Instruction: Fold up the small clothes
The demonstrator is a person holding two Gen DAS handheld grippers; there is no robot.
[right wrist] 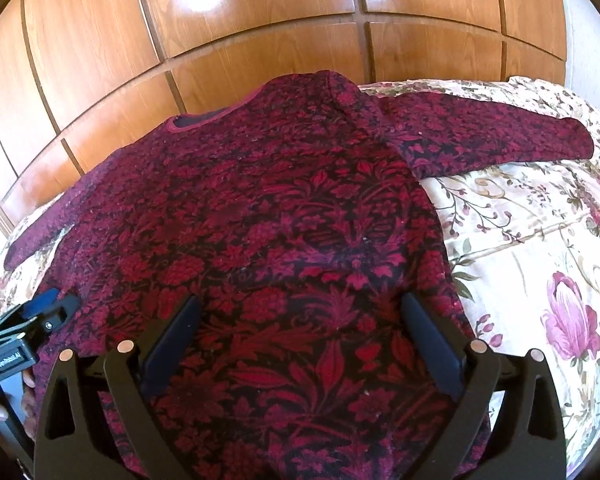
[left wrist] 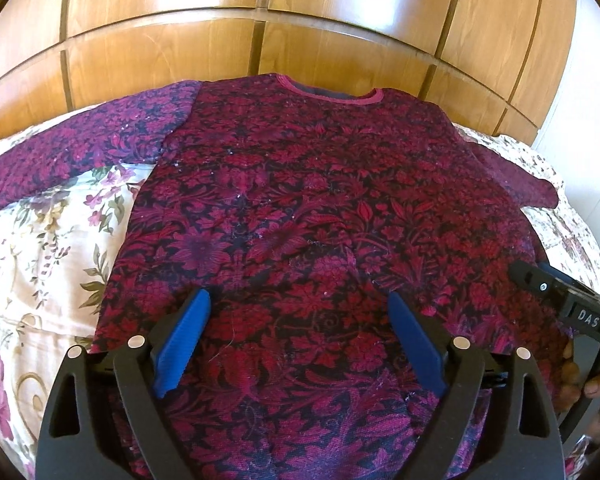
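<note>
A red and purple floral sweater (left wrist: 300, 200) lies flat on the bed, neck at the far side, both sleeves spread out to the sides. It also shows in the right wrist view (right wrist: 280, 220). My left gripper (left wrist: 300, 308) is open, its blue pads (left wrist: 182, 340) wide apart just above the sweater's lower body. My right gripper (right wrist: 300, 312) is open too, above the lower body further right. The right gripper shows at the right edge of the left wrist view (left wrist: 560, 296); the left one shows at the left edge of the right wrist view (right wrist: 40, 316).
A cream floral bedspread (left wrist: 40, 240) covers the bed and extends to the right of the sweater (right wrist: 540, 260). A wooden panelled wardrobe (left wrist: 300, 20) stands close behind the bed. A white wall (left wrist: 588, 120) is at the far right.
</note>
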